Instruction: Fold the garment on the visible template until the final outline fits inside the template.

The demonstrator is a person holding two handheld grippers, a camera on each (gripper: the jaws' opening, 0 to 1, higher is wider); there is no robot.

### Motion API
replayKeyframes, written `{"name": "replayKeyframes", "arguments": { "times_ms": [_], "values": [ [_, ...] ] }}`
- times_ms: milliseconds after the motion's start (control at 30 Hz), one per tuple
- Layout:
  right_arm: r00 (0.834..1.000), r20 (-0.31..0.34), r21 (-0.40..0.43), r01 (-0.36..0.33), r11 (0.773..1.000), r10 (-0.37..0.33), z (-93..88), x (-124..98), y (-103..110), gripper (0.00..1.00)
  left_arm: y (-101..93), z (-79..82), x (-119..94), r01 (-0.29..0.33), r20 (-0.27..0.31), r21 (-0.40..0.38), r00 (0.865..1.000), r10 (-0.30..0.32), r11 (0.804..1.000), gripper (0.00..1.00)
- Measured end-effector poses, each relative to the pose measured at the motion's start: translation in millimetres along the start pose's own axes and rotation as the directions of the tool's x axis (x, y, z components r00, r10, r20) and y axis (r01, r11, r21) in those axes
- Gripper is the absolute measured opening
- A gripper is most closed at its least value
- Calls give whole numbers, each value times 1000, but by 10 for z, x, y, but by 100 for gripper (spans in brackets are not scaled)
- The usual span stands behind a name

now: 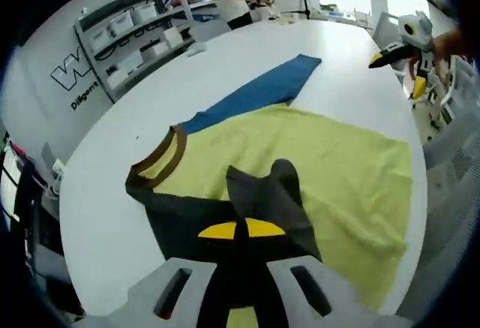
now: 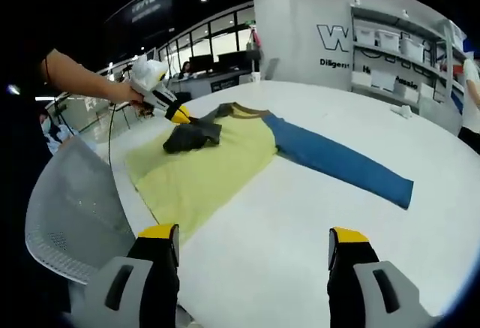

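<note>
The left claw [image 1: 240, 230] is closed on the dark sleeve [image 1: 259, 204] of the shirt [image 1: 330, 163], which lies flat on the white surface [image 1: 105, 215]. The right claw [image 2: 253, 249] is wide open and empty, above the surface. I think the dark sleeve should go flat across the yellow body, without wrinkles. Farther away lies the blue sleeve [image 1: 259, 88]. The wall lettering [image 2: 349, 61] is too small to read; no template is clear.

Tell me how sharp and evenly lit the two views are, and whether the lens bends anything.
Left gripper view: the table edge curves strongly, the windows behind are overexposed, the garment stays sharp. Right gripper view: even light, soft shadows, the ceiling dark with small lamps.
</note>
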State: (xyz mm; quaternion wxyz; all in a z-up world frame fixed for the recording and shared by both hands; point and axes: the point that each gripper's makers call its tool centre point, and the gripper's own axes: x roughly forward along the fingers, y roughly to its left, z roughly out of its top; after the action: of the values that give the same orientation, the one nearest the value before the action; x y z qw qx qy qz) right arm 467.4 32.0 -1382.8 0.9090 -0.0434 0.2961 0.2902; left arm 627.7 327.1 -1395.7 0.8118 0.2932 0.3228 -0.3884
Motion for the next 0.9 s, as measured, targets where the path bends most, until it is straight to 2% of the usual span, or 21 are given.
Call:
{"name": "replayKeyframes", "arguments": {
  "times_ms": [133,233,333,400,600,900],
  "values": [
    [1000,-2,3,0,1000,0,-13,8,5,79,12,-66,30,-4,-23,-5,1000,4,1000,2],
    [1000,-3,7,-3,1000,3,-21,14,21,79,-43,-34,39,6,-15,12,1000,-6,1000,12],
    [1000,-5,10,-3,1000,3,-38,16,22,79,-76,51,49,-4,9,31,1000,3,1000,26],
    [1000,-6,13,-3,1000,3,-48,15,23,79,-125,117,75,13,31,19,999,-14,1000,30],
    [1000,-10,25,5,1000,-5,-94,-23,14,79,-335,220,178,70,46,36,996,-72,997,33],
    [1000,-14,36,12,999,-12,-152,-79,6,79,-406,277,292,100,38,51,994,-102,994,30]
  ]
}}
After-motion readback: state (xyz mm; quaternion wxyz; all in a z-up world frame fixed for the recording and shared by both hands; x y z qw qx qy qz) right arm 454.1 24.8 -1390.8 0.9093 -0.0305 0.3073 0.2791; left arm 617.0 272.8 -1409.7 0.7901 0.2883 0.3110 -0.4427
